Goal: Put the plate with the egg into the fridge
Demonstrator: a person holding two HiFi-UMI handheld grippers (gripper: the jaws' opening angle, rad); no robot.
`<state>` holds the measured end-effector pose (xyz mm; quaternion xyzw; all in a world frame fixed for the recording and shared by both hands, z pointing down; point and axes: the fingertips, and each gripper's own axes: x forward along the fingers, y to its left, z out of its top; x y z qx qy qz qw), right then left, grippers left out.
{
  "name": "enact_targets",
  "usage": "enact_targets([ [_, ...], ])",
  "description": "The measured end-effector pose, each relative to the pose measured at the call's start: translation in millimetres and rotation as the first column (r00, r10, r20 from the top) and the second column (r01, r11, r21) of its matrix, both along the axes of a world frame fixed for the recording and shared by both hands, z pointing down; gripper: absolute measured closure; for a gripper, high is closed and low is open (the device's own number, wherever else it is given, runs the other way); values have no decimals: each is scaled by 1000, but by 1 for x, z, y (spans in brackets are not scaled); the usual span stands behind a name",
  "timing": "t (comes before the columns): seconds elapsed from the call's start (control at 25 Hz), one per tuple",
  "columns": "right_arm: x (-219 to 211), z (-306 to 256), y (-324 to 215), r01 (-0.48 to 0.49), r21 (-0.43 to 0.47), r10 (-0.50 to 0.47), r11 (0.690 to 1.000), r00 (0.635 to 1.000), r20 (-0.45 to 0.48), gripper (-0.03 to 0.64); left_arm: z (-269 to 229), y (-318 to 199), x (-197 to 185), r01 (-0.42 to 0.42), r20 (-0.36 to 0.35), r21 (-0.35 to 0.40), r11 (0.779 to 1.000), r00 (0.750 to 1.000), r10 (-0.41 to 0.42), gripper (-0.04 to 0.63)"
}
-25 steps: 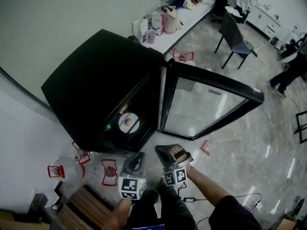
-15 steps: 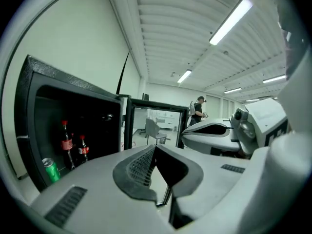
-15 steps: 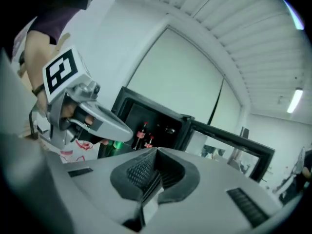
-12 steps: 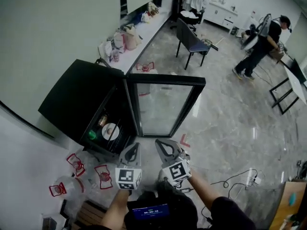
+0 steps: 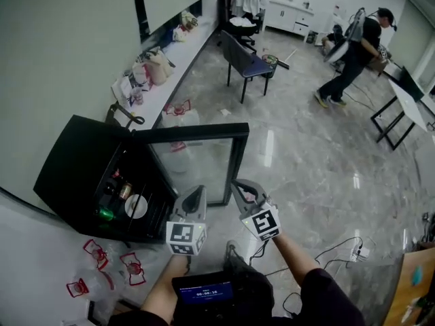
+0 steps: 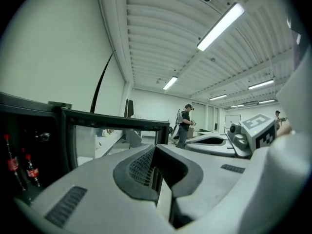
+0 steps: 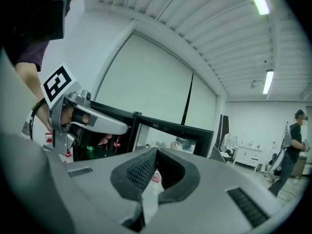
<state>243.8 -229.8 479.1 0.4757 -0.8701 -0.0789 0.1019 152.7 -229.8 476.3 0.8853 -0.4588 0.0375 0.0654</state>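
Left of hand-held gripper [image 5: 196, 194] lies plate [image 5: 136, 206] (in fridge [image 5: 73, 163]).

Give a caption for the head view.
Plate on a shelf inside the open fridge; left gripper and right gripper, both shut and empty, held in front of its glass door.

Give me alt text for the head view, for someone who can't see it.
From above: a black fridge stands with its glass door open, the plate with the egg on a shelf inside. In front, a person holds the left tool and right tool, both shut and empty.
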Motion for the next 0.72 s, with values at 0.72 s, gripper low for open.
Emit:
enact_targets([
  [0.72, 65, -7, -118, 146, -157, -126, 977, 983, 135, 417, -32, -54, 71, 109, 36, 9, 994, 993, -109, 586],
])
